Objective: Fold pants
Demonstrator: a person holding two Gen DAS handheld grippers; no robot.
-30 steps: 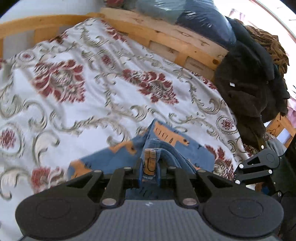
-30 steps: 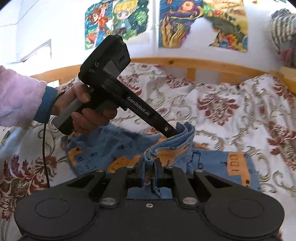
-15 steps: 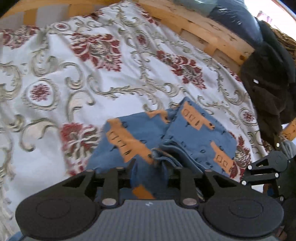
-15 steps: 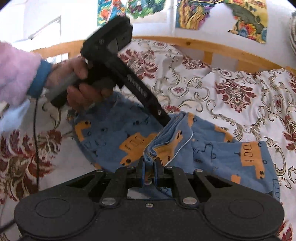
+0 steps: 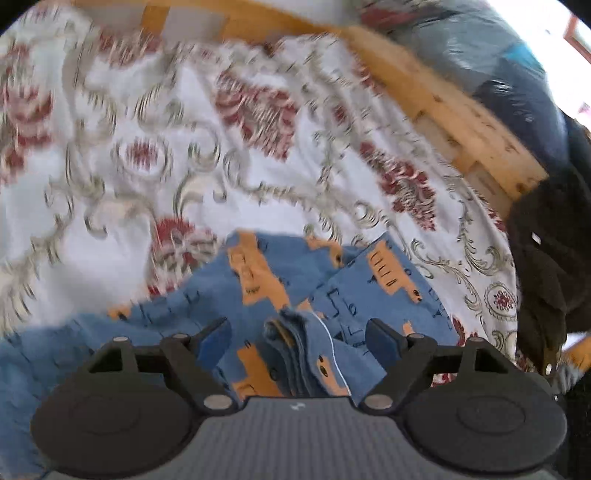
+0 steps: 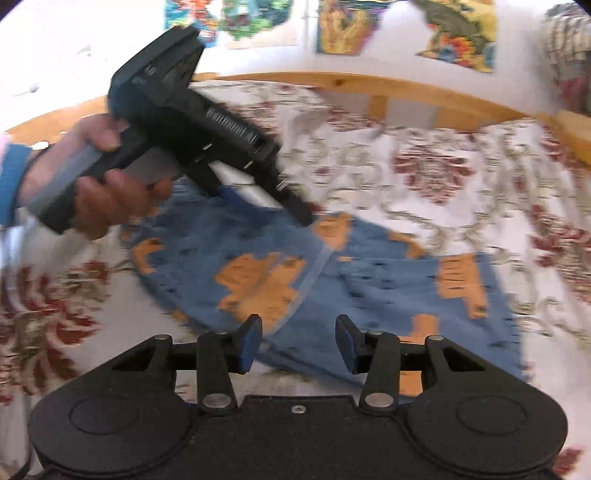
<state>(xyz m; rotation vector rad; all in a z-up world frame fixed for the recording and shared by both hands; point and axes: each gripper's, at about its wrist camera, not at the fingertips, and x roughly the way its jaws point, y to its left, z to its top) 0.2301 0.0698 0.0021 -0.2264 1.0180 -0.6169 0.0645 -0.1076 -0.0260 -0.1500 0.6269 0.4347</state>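
Observation:
The blue pants with orange truck prints [image 5: 280,288] lie folded over on the flowered bedsheet [image 5: 155,122]. My left gripper [image 5: 299,336] is open, its jaws spread on either side of the bunched waistband edge [image 5: 291,332], which lies loose between them. In the right wrist view the pants [image 6: 332,280] lie flat, and my right gripper [image 6: 299,347] is open and empty just above their near edge. The left gripper [image 6: 266,206] shows there too, held by a hand over the pants' far left corner. Both views are motion-blurred.
A wooden bed frame [image 5: 454,110] runs along the far side. Dark clothes [image 5: 546,251] hang at the right and bagged bedding [image 5: 498,55] sits behind the rail. Posters [image 6: 458,29] hang on the wall above the wooden rail [image 6: 388,85].
Both grippers have opened and let go of the waistband edge they held. The pants have dropped flat onto the bed, folded over. Both grippers are pulling back.

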